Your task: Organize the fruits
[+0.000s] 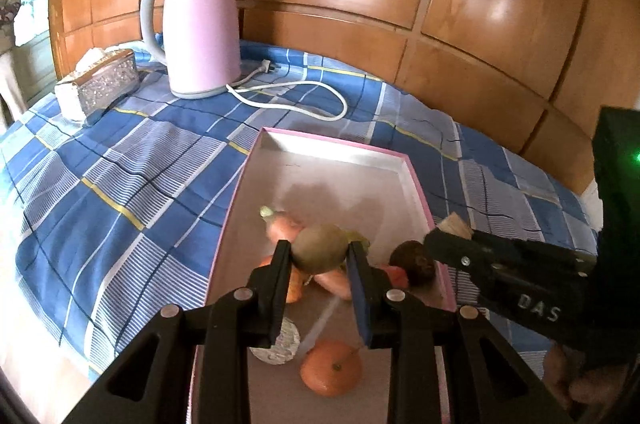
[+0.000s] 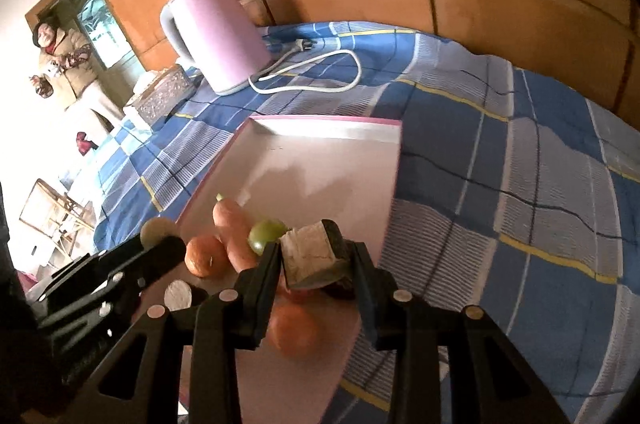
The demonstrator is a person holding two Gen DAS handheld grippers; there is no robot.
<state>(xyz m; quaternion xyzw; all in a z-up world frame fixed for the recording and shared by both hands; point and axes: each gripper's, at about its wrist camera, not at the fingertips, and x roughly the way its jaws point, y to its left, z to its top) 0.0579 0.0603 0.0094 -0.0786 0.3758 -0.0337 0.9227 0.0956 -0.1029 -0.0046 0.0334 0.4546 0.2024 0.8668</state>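
Tray (image 1: 416, 184) already holds carrots (image 1: 282, 226), an orange (image 1: 331, 368) and a dark fruit (image 1: 412, 262); the left gripper (image 1: 319, 258) is clamped on a greenish-brown round fruit (image 1: 319, 249) above the tray's near end, and the right gripper (image 2: 316, 258) is clamped on a pale, dark-skinned wedge (image 2: 310, 256) (kind unclear) over its right side. Both pieces remain to be set down, so the job looks nearly done. A kettle (image 1: 200, 32), its cord (image 1: 296, 96) and a tissue box (image 1: 100, 80) stand far left, well clear.

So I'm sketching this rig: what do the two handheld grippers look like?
Both are matte black plastic. The left gripper has flat, straight fingers on triangular cut-out linkages with silver pivot pins. The right gripper matches; its side reads "DAS", with a green light behind.
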